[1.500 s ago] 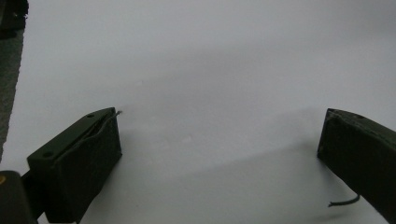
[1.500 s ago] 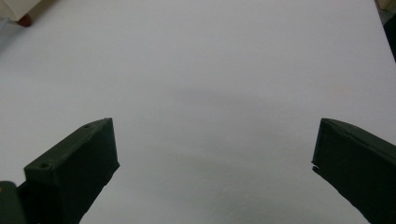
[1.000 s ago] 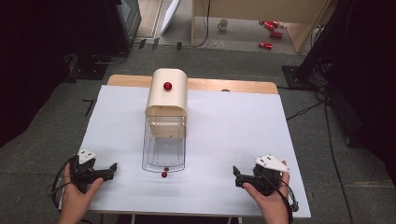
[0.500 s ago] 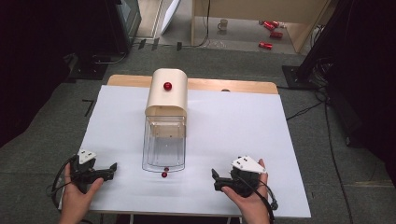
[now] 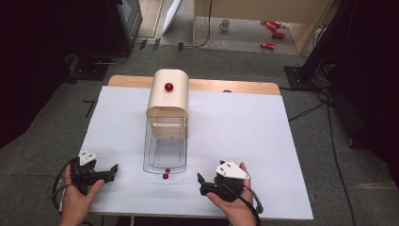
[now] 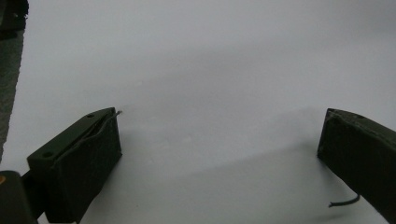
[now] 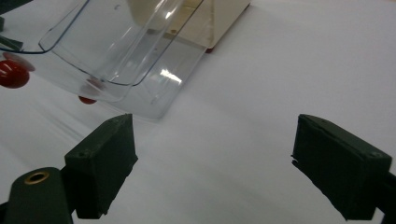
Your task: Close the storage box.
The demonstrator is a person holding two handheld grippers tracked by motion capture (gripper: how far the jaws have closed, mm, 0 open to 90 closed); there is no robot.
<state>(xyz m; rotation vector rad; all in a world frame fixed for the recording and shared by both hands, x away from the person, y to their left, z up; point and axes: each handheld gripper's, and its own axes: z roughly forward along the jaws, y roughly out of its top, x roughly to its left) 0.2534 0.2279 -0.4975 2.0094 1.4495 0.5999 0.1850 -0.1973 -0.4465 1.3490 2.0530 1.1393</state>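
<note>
White sheet covers the wooden desk (image 5: 244,86). At its far middle stands the cream rounded bread box (image 5: 168,96) with a red knob (image 5: 168,86); its clear plastic lid (image 5: 164,148) lies open toward the near side, with a small red ball handle (image 5: 165,176) at the near edge. Right tongs (image 5: 201,181) rest just right of this handle, spread, having just been closing a little, with nothing between them. Left tongs (image 5: 113,168) lie at near left, well apart from the lid, also spread and empty.
</note>
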